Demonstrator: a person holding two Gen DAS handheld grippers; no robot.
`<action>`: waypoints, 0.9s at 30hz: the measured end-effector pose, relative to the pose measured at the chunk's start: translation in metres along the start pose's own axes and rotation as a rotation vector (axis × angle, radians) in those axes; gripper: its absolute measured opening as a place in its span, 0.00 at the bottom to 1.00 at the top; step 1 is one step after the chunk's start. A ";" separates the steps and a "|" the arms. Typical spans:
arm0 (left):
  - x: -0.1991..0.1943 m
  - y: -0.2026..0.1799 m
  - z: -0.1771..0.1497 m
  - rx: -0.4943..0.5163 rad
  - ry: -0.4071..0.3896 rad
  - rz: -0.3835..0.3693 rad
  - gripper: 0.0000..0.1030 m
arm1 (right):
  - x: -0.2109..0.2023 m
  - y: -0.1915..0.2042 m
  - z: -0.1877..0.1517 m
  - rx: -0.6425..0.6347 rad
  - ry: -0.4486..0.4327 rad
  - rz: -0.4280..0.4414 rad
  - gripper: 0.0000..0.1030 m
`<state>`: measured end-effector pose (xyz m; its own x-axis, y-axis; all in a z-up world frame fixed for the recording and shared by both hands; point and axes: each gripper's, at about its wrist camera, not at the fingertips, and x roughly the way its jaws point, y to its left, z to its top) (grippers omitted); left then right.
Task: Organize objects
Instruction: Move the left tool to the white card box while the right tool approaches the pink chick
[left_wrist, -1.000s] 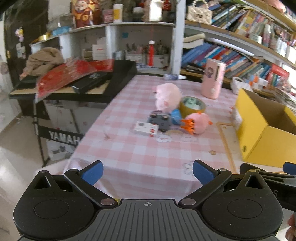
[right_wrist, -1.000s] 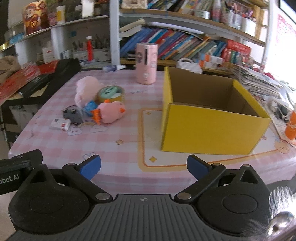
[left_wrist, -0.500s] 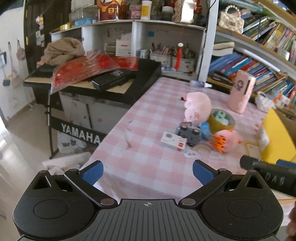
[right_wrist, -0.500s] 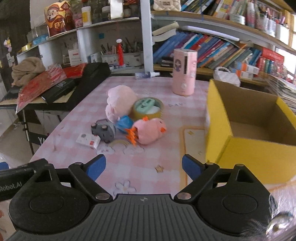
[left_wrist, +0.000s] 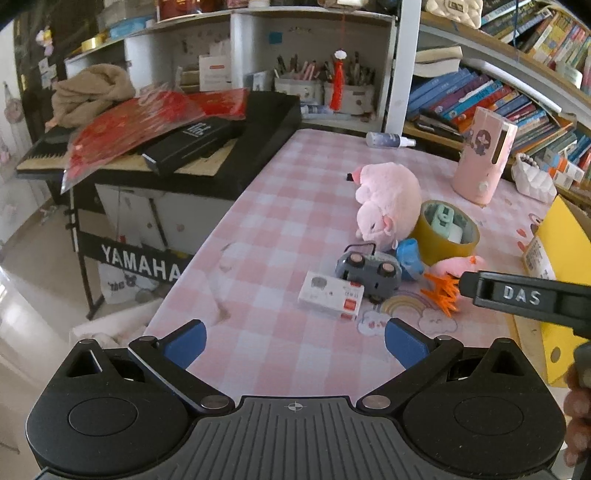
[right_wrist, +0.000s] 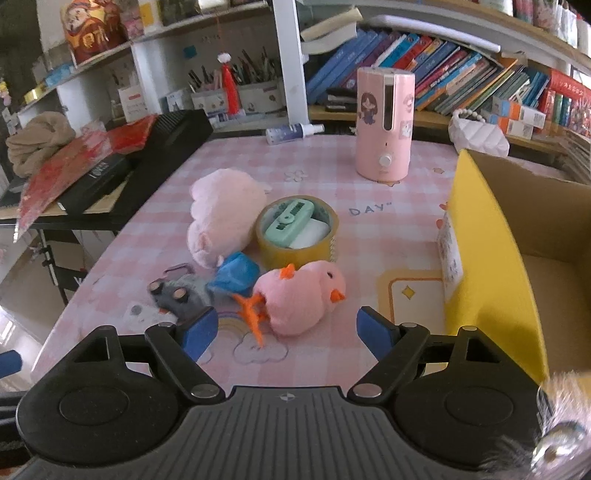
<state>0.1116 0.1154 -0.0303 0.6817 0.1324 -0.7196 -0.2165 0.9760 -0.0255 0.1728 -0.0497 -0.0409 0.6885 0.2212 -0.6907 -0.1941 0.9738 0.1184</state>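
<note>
A cluster of small things lies on the pink checked table: a pink plush pig, a tape roll with a green item inside, a pink plush chick with orange feet, a blue wad, a grey toy car and a small white box. The open yellow box stands to the right. My right gripper hovers just short of the chick, its jaws closing, with nothing between them. My left gripper is open over the table's near edge, short of the white box.
A tall pink humidifier and a spray bottle stand at the table's far side. A black keyboard piled with red packets adjoins the table on the left. Bookshelves line the back.
Both grippers have moved leftward and closer to the toy cluster. The right gripper's jaws have narrowed. The yellow box has slid toward the right edge of both views.
</note>
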 end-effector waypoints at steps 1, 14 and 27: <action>0.002 -0.001 0.002 0.005 0.001 0.000 1.00 | 0.007 -0.002 0.004 0.007 0.011 -0.005 0.80; 0.049 -0.014 0.021 0.041 0.067 -0.029 0.98 | 0.076 -0.019 0.029 0.098 0.135 0.013 0.80; 0.097 -0.031 0.026 0.131 0.163 -0.035 0.59 | 0.065 -0.032 0.038 0.075 0.092 0.082 0.67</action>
<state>0.2027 0.1023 -0.0806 0.5627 0.0783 -0.8229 -0.0942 0.9951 0.0302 0.2507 -0.0640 -0.0623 0.6049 0.2982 -0.7384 -0.1923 0.9545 0.2279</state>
